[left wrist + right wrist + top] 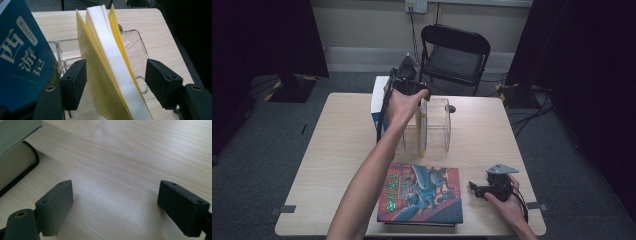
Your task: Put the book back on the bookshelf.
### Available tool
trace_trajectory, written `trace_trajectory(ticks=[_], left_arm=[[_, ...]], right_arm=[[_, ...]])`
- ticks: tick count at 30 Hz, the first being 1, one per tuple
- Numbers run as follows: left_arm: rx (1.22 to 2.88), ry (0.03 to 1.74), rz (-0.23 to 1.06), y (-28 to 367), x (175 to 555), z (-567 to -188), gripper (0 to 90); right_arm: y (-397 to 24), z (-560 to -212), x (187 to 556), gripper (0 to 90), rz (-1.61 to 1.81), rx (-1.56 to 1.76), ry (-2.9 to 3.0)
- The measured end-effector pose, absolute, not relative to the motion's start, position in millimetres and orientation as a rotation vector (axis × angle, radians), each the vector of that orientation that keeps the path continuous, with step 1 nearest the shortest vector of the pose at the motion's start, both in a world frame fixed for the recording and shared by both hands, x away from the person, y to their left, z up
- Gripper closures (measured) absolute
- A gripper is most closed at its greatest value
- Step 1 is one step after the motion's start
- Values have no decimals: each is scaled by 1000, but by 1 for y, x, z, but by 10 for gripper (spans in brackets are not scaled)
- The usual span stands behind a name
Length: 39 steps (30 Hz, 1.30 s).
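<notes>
A yellow-covered book (110, 65) stands on edge in a clear acrylic rack (135, 37) near the table's far middle, its white pages fanning slightly. My left gripper (117, 75) straddles this book from above with a jaw on each side; a gap shows at the right jaw, so it is open. From the high view, the left gripper (409, 87) sits over the yellow book (423, 127) and the rack (439, 125). A blue book (20, 57) with white characters stands just left of it. My right gripper (476, 190) rests open on the table at the front right.
A book with a colourful illustrated cover (422, 192) lies flat on another near the front edge, left of the right gripper (115, 205); its page edge (15, 162) lies close by. A black folding chair (454, 55) stands behind the light wooden table (342, 130).
</notes>
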<state>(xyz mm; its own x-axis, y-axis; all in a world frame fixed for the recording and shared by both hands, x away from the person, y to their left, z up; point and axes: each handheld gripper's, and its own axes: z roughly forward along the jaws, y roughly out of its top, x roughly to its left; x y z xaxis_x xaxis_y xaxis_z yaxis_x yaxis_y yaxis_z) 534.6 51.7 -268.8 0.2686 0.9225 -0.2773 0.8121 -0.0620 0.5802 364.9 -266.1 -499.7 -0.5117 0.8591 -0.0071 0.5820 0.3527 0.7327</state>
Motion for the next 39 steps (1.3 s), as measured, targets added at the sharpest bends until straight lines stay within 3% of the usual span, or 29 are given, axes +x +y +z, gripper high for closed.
trace_trajectory(ticks=[8, 9, 13, 23, 30, 39], left_arm=[[1939, 1608, 237, 63, 534, -276, 379], [1955, 1610, 228, 66, 535, -278, 456], [1968, 1648, 273, 75, 536, -283, 543], [1930, 1598, 273, 85, 531, -283, 476], [1913, 1510, 386, 91, 520, -270, 411], [1876, 1369, 360, 111, 500, -262, 371]], right_arm=[[-266, -500, 365, 130, 965, 1262, 2230], [-266, -500, 365, 130, 965, 1263, 2230], [-266, -500, 365, 130, 965, 1263, 2229], [-266, -500, 365, 130, 964, 1260, 2230], [-266, -500, 365, 130, 964, 1261, 2230], [-266, -500, 365, 130, 962, 1264, 2228]])
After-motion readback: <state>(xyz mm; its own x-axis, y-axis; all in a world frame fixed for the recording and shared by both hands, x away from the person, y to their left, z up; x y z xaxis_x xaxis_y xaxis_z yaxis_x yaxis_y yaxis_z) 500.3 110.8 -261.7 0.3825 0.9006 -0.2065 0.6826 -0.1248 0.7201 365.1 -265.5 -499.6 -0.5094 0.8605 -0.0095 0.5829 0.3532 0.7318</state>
